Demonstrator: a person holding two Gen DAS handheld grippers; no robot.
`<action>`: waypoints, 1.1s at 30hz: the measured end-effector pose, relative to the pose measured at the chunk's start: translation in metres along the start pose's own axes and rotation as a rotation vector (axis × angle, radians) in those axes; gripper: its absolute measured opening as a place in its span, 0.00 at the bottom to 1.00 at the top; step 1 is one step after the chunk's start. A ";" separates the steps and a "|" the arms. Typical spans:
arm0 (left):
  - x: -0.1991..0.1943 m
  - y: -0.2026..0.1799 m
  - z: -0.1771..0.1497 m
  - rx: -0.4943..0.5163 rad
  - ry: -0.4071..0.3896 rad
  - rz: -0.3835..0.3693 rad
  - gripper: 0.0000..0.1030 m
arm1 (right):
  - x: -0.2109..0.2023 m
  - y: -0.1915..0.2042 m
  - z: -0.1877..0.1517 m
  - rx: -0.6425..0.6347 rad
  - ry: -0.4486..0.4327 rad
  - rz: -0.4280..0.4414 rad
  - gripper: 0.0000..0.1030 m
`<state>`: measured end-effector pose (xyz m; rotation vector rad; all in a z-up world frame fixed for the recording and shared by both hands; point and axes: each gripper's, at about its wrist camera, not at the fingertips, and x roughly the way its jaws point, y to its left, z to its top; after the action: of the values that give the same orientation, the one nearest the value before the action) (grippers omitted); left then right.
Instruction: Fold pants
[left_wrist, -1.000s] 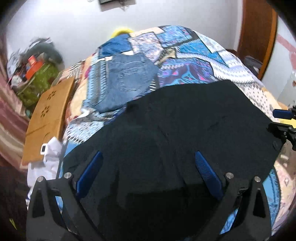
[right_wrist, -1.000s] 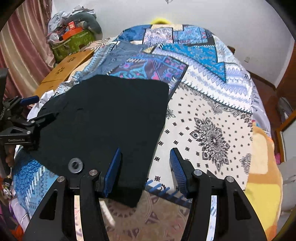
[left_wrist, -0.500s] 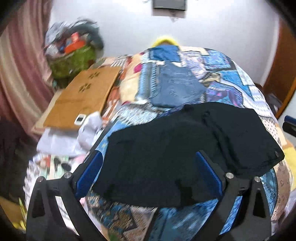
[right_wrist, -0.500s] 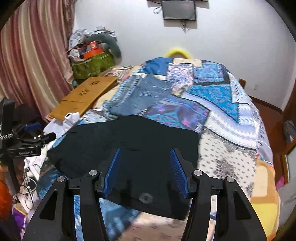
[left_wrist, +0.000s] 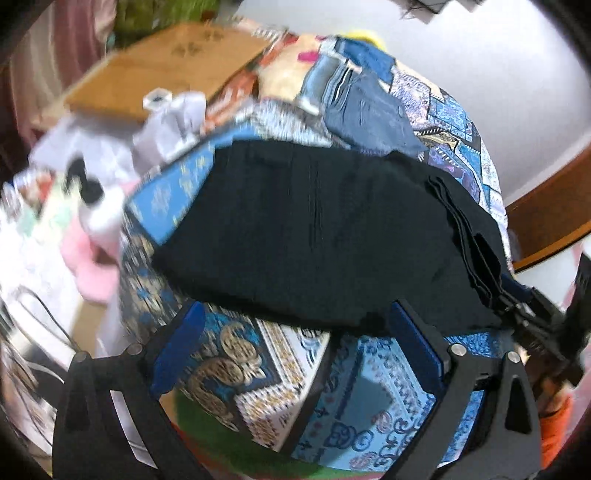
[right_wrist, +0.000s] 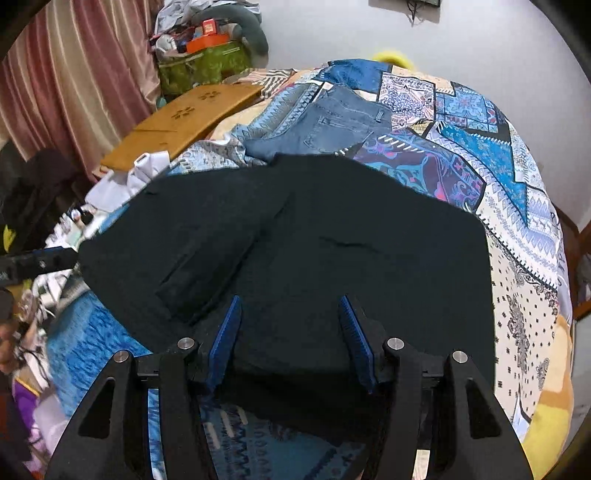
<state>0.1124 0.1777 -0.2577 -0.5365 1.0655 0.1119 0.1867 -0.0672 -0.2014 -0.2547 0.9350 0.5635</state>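
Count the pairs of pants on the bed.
2. The black pants lie spread across the near part of the patchwork bedspread. The folded blue jeans lie just beyond them, toward the wall. More could be hidden in the bedside clutter.

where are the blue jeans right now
The blue jeans lie folded on the patchwork bedspread, just beyond the far edge of the black pants, right of the wooden board in the right wrist view.

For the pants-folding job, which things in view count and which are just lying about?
Part of the job:
black pants
left gripper, open
right gripper, open
patterned bedspread they lie on

Just lying about:
folded blue jeans
wooden lap tray
green bag
white cloth
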 end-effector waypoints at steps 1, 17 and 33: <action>0.004 0.001 -0.002 -0.023 0.021 -0.023 0.98 | 0.000 0.000 0.000 -0.009 0.003 -0.001 0.51; 0.066 0.038 0.031 -0.267 0.146 -0.287 0.97 | 0.001 -0.004 -0.004 0.013 -0.013 0.047 0.53; -0.009 -0.026 0.074 0.066 -0.166 0.050 0.20 | -0.046 -0.052 -0.029 0.202 -0.075 0.099 0.51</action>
<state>0.1765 0.1915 -0.2129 -0.4339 0.9172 0.1621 0.1740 -0.1392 -0.1821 -0.0055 0.9273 0.5607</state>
